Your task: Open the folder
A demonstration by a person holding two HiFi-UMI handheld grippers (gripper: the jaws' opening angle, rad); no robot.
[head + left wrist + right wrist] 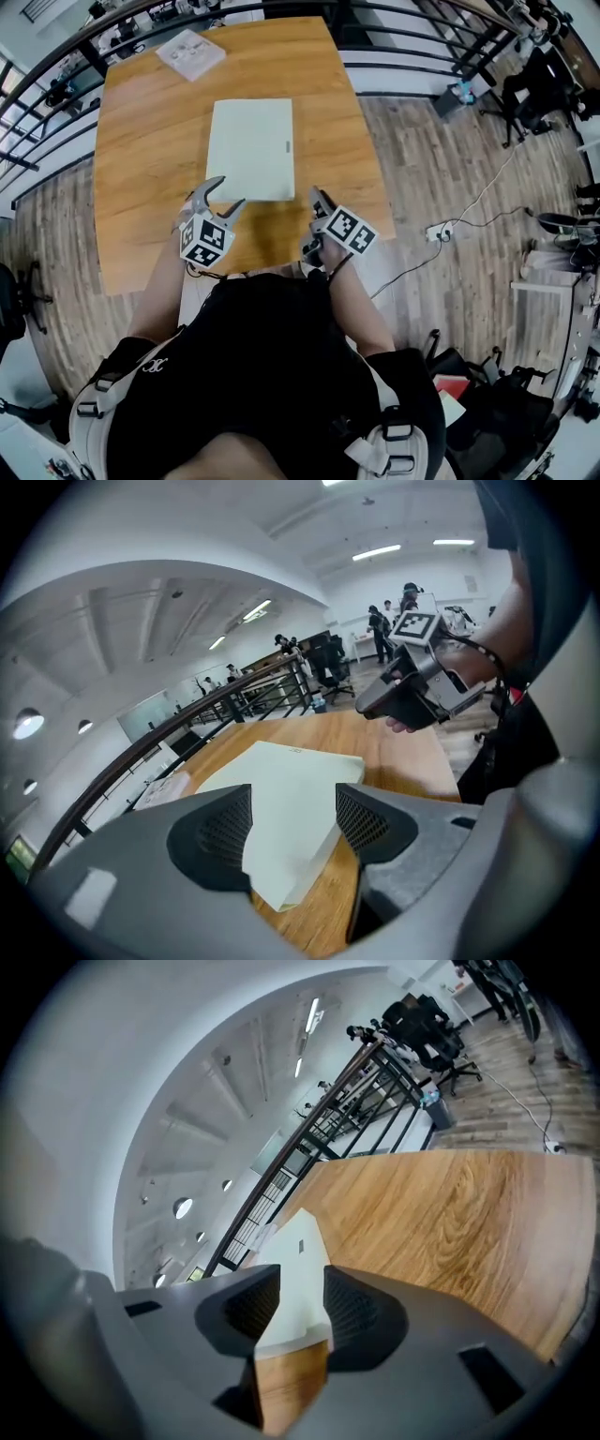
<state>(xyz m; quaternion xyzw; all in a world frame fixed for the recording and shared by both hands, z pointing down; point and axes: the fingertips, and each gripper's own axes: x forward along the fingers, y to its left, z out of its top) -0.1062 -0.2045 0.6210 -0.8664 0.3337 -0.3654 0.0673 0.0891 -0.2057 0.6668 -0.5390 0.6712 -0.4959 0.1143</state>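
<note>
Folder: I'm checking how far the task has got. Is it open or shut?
Shut. The folder lies flat on the table as one single slab, its cover down and no inside pages showing.

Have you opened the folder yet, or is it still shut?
Not yet. Done: nothing that shows; the pale green flat folder lies closed on the wooden table. In hand: the left gripper and the right gripper hang at its near edge, jaws apart, holding nothing. Left: grab the cover and lift it open.
</note>
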